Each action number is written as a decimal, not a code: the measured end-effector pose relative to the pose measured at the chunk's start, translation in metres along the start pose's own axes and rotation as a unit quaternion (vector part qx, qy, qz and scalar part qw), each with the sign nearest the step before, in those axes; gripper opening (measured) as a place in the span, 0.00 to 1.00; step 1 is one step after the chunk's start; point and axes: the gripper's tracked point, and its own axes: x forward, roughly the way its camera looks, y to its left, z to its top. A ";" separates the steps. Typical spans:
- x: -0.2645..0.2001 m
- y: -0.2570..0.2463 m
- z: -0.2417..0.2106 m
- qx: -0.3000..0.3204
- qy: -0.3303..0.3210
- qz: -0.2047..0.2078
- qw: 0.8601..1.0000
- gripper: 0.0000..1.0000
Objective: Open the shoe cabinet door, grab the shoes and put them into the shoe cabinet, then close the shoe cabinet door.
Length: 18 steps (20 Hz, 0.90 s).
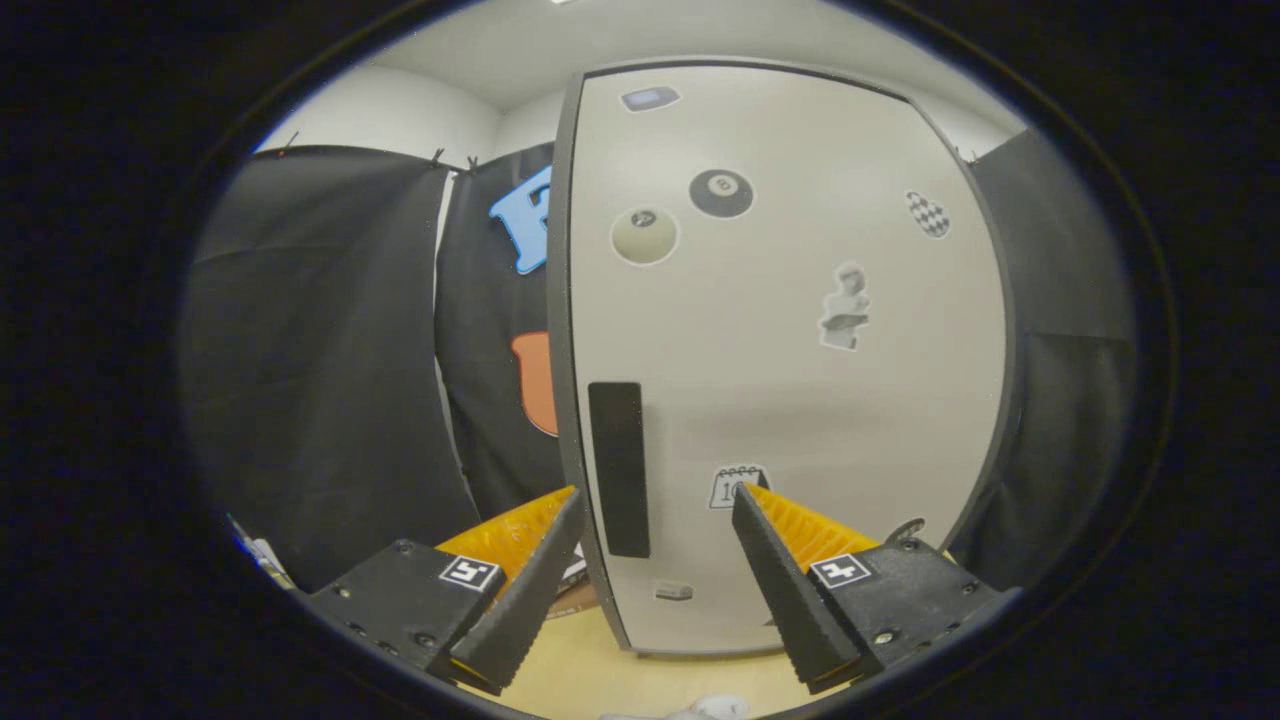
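Cabinet door fills what lies ahead of you in the gripper view: a pale upright panel with a dark frame, standing on a light wooden floor and apparently closed, with stickers scattered over its face. Your gripper is spread wide and holds nothing; its two fingertips bracket the lower part of the door near its left edge. What matters for the coming move is the dark handle, a narrow strip set close to that left edge with its long axis running vertically. It sits between your fingers and just beyond their tips, nearer the left finger than the right, so you are already roughly lined up with it and the fingers straddle it across its short width. Whether the tips touch the panel cannot be told from here. My reading is that the opening step is not yet done and everything else still waits on it: you would need to catch the strip or the door's left edge and swing the panel outward. Something pale lies on the floor just under the gripper, possibly one of the shoes, but too little of it shows to be sure.
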 end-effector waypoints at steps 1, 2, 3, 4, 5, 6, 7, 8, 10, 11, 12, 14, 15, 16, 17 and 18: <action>0.009 0.003 -0.002 0.004 0.003 0.000 1.000 0.96; 0.017 0.005 -0.004 0.007 0.007 -0.002 1.000 0.96; 0.025 0.007 -0.005 0.009 0.010 -0.002 1.000 0.95; 0.032 0.009 -0.006 0.010 0.012 -0.003 1.000 0.95; 0.038 0.011 -0.008 0.008 0.014 -0.004 1.000 0.93; 0.041 0.011 -0.009 0.007 0.018 -0.007 1.000 0.92; 0.045 0.012 -0.011 0.008 0.020 -0.006 1.000 0.88; 0.047 0.012 -0.011 0.009 0.021 -0.008 1.000 0.85; 0.049 0.009 -0.010 0.014 0.016 -0.021 1.000 0.74; 0.049 0.010 -0.011 0.019 0.014 -0.020 1.000 0.65; 0.053 0.014 -0.018 0.023 0.024 -0.010 0.999 0.57; 0.047 0.012 -0.018 0.014 0.026 -0.015 0.999 0.42; 0.049 0.011 -0.019 0.010 0.028 -0.013 0.999 0.39; 0.048 0.012 -0.019 0.012 0.031 -0.007 0.999 0.37; 0.047 0.013 -0.017 0.017 0.034 0.000 0.999 0.33; 0.046 0.012 -0.018 0.017 0.036 0.007 0.999 0.32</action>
